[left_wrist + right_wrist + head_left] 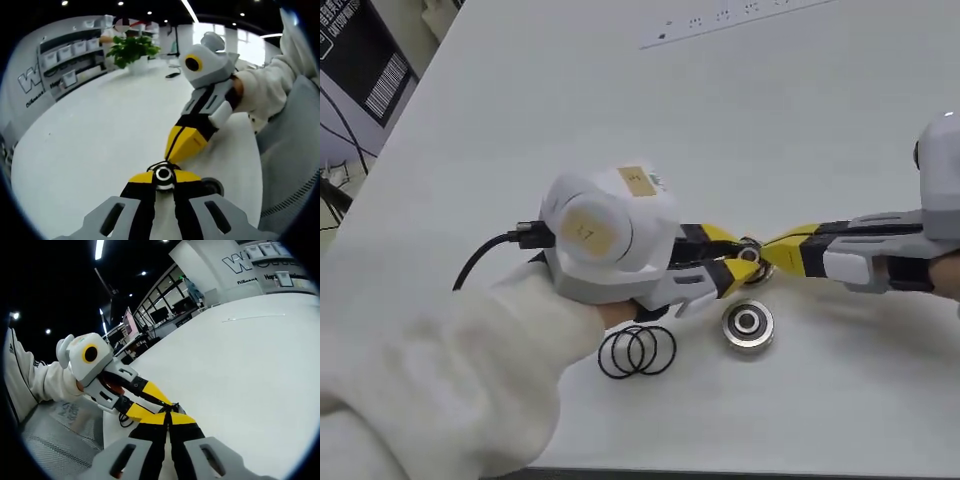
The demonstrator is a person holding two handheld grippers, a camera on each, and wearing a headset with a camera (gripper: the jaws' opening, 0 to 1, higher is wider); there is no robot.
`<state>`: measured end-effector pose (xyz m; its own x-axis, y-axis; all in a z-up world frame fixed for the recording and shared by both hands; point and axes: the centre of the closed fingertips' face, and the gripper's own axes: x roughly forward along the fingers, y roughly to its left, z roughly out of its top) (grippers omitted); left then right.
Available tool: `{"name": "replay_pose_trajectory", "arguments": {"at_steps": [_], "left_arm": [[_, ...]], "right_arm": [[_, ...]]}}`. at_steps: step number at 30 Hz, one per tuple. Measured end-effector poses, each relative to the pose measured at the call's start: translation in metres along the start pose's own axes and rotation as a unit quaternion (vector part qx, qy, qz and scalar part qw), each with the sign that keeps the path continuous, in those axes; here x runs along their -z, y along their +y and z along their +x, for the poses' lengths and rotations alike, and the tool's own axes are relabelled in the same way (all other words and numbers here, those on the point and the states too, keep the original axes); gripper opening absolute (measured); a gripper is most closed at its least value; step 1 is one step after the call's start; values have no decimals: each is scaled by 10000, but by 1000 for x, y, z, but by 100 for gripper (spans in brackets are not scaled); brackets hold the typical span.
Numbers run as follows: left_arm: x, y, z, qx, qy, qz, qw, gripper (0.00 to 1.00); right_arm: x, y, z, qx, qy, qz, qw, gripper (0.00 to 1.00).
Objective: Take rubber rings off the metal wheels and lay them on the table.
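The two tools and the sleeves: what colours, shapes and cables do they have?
The left tool and the right tool have grey-white bodies and black jaws with yellow tips. A black cable leaves the left one. The left sleeve is white and fleecy.

A yellow sticker [588,232] on the white housing of the left gripper [742,262] is showing faint characters, possibly L7. Large wall lettering [239,262] is beginning WO in the right gripper view; a barcode label [388,85] is showing no legible digits
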<state>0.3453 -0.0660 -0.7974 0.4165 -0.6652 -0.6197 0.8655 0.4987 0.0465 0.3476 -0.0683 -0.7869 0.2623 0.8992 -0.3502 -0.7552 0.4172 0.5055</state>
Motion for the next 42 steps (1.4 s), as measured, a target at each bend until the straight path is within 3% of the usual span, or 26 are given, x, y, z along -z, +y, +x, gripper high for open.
{"name": "replay_pose_trajectory", "arguments": {"at_steps": [2, 4, 8, 14, 17, 21, 25, 31, 35, 42], "left_arm": [[0, 0, 0, -17, 18, -5, 10000, 14], [0, -1, 0, -94, 27, 225, 9997, 14], [-1, -1, 0, -136, 48, 271, 9995, 14], [1, 0, -2, -145, 181, 52, 9997, 15], [2, -1, -4, -162, 262, 96, 9995, 15], [-1, 1, -8, -214, 253, 76, 9994, 24], [-13, -4, -12, -197, 83, -55, 9998, 38], [-25, -16, -19, -67, -12, 59, 10000, 46], [-32, -21, -27, -107, 20, 339, 9994, 50], [-56, -32, -39, -24, -238, 424, 9988, 60]], "right_arm": [[-1, 1, 0, 8, 0, -38, 10000, 0], [-2, 3, 1, 17, -11, -95, 10000, 0], [-4, 6, 1, 9, 7, -185, 9998, 0], [-4, 8, 1, 5, 12, -215, 9998, 0], [-6, 9, 1, 5, 5, -230, 9997, 0], [-8, 10, 0, 0, -30, -239, 9997, 0], [-11, 11, -3, 19, -55, -229, 9997, 0], [-14, 14, -11, 65, -69, -280, 9996, 0], [-24, 17, -23, 148, -217, -294, 9992, 0], [-34, 25, -41, 252, -380, -340, 9984, 0]]}}
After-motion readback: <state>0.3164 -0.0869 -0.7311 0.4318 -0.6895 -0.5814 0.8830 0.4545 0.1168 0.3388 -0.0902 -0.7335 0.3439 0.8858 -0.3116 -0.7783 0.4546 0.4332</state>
